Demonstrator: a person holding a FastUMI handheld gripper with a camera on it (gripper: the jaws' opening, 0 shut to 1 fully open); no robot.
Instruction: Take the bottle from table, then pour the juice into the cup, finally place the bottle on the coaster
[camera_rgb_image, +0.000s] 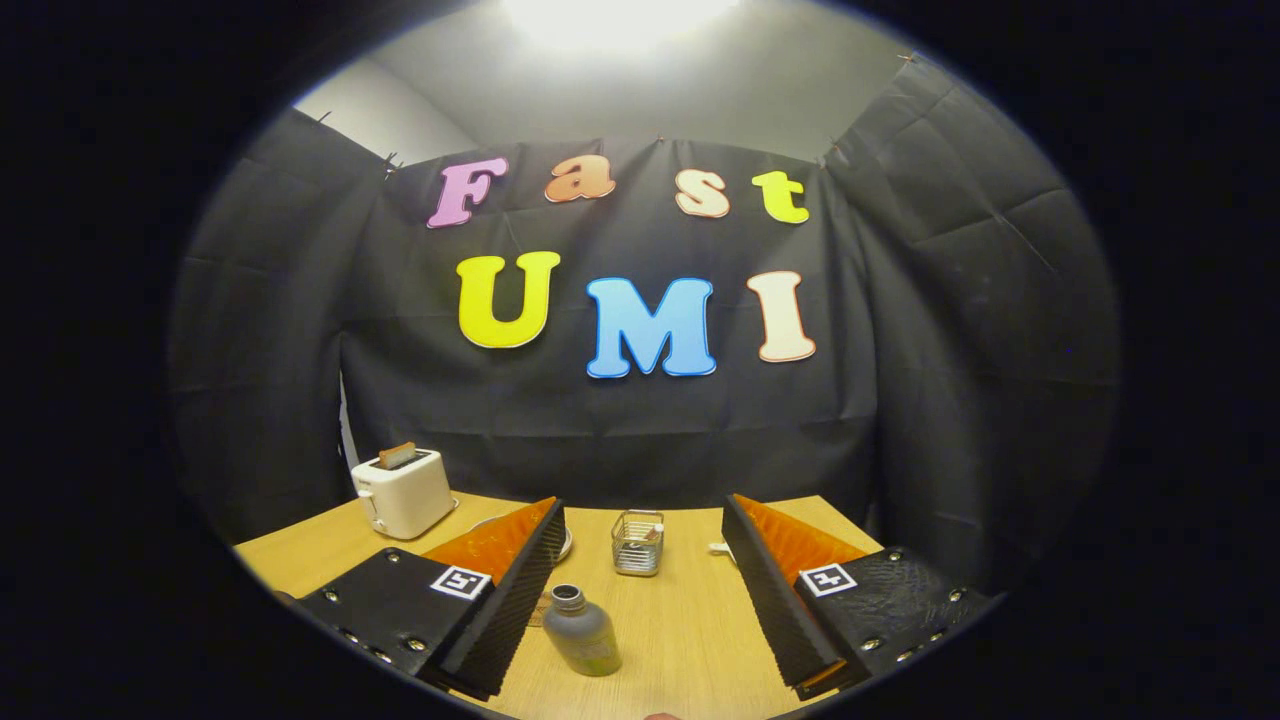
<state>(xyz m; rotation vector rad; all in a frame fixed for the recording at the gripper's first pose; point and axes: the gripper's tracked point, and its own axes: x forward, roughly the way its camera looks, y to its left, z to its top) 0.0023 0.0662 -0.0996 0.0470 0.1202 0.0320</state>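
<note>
The bottle (582, 632) stands upright on the worktop (690, 620), between the two fingers of the hand-held gripper (640, 610) and nearer the left one, touching neither. It is a small grey bottle with a short neck and no cap on it that can be made out. A yellow-green label wraps its lower body; whatever is printed there is too small and blurred to read.

The hand-held gripper is spread wide, its ribbed fingers (520, 590) well apart and holding nothing. Each finger base carries a square black-and-white marker (460, 582); these are coded patterns, not words.

Just beside the bottle, partly hidden behind the left finger, lies a flat round thing that may be the coaster (541, 608); too little shows to be sure. Beyond the left finger's tip a pale rim (566, 543) peeks out; whether it is a plate or something else I cannot tell.

Beyond the bottle, near the middle of the worktop, sits a small wire basket (638, 543) with something light inside. A bit of white (720, 548) shows beside the right finger's tip, unclear what.

Farther left, near the back edge, stands a white toaster (403, 492) with a slice of toast (397, 455) poking from its slot. No brand is readable on it.

The worktop is light wood. Black cloth (960, 330) hangs behind it.
</note>
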